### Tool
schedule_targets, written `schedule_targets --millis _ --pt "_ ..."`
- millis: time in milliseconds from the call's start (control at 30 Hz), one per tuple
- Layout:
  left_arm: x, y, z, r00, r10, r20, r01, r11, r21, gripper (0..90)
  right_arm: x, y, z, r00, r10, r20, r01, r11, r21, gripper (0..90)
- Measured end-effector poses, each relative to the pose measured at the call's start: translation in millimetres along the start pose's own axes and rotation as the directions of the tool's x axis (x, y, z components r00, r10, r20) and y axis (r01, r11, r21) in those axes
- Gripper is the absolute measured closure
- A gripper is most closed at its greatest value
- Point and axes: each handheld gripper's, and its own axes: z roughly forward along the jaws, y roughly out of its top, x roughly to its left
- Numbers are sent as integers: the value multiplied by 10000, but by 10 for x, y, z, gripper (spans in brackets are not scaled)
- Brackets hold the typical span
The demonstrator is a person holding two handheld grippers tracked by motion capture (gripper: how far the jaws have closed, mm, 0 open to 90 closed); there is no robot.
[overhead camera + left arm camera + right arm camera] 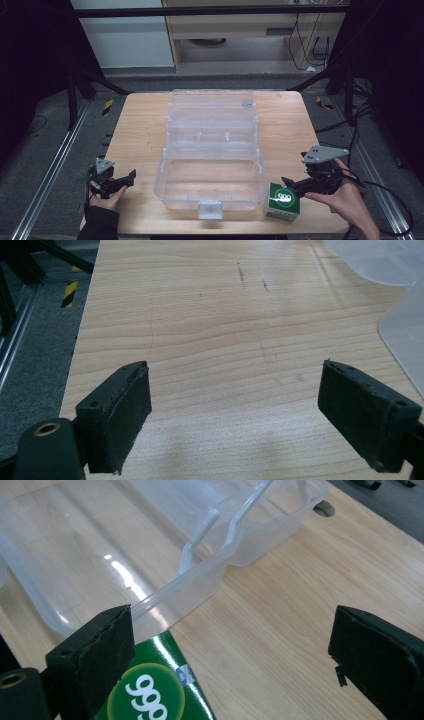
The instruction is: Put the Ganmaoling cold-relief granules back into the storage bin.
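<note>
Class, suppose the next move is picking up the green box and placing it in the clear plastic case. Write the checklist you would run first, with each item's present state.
1. Right gripper open: ok.
2. Small green cardboard box fully between its jaws: not ok, it sits by one jaw.
3. Clear plastic hinged case open, lid folded back: ok.
4. Near compartment holds nothing: ok.
5. Left gripper open on the bare wooden table, clear of the case: ok.
6. Box's weight: cannot tell.

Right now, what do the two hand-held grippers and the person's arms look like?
Both are black two-jaw tools with flat rectangular pads. The left hand-held gripper and right hand-held gripper each carry a grey three-cornered plate on top. A black cable trails from the right one. The left arm wears a dark sleeve.
</note>
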Motion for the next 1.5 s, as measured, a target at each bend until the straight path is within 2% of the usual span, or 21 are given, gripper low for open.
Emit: schedule_targets --millis 67,200,267,400,433,767,833,1100,1200,1233,1500 --pt "3 -1 3 10000 10 -10 -10 10000 13 131 42 6 9 9993 -251 -271 258 9993 258 50" --pt "13 -5 7 10000 2 -23 -2 10000 62 130 85 9 34 9975 -508 -484 535 9970 560 48" --pt "14 -5 7 10000 -9 -48 9 10000 57 130 140 7 82 9948 -704 -731 774 9923 967 47" --pt "12 -5 8 10000 43 -56 -43 10000 78 130 175 -6 125 9921 -888 -887 990 9880 1187 42" --pt "13 -5 10 10000 48 -46 -48 9999 92 130 189 -19 155 9895 -1071 -966 1200 9829 1399 37" --pt "6 -5 24 9999 90 -55 -89 9999 140 130 241 -67 235 9798 -1425 -1404 1679 9672 1904 27" --pt "8 -5 28 9999 87 -60 -86 9999 142 130 254 -80 270 9753 -1593 -1529 1897 9590 2108 24" --pt "22 -8 32 10000 83 -23 -83 9998 176 131 315 -136 378 9637 -1779 -1993 2257 9412 2513 20" --pt "20 -9 34 10000 98 -18 -98 9998 191 133 338 -166 421 9575 -1821 -2236 2384 9361 2585 14" --pt "17 -8 30 9999 127 -27 -127 9998 177 134 348 -188 446 9536 -1862 -2364 2480 9312 2671 14" --pt "13 -8 30 9998 184 -50 -183 9996 213 135 357 -238 515 9516 -1807 -2485 2502 9252 2854 15"
